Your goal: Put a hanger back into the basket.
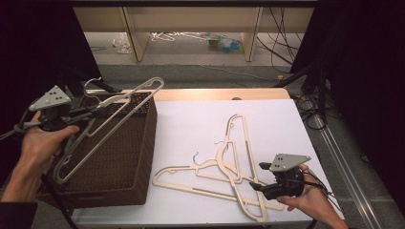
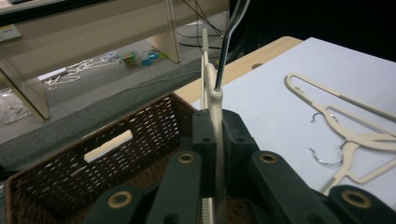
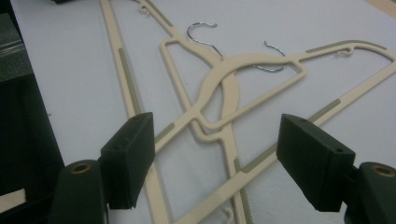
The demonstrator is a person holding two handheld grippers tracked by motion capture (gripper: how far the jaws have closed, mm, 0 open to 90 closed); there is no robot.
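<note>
Carrying one hanger, clamped in left gripper, over basket at desk's left edge. Next: lower, release. Right gripper, jaws apart, near two hangers at front edge.

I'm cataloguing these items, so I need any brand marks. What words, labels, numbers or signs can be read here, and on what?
None can be read.
The cream hangers on the white table: no print visible.
The hanger held over the wicker basket: plain.
A pale tag at the top left edge of the left gripper view is too small and blurred to read.
</note>
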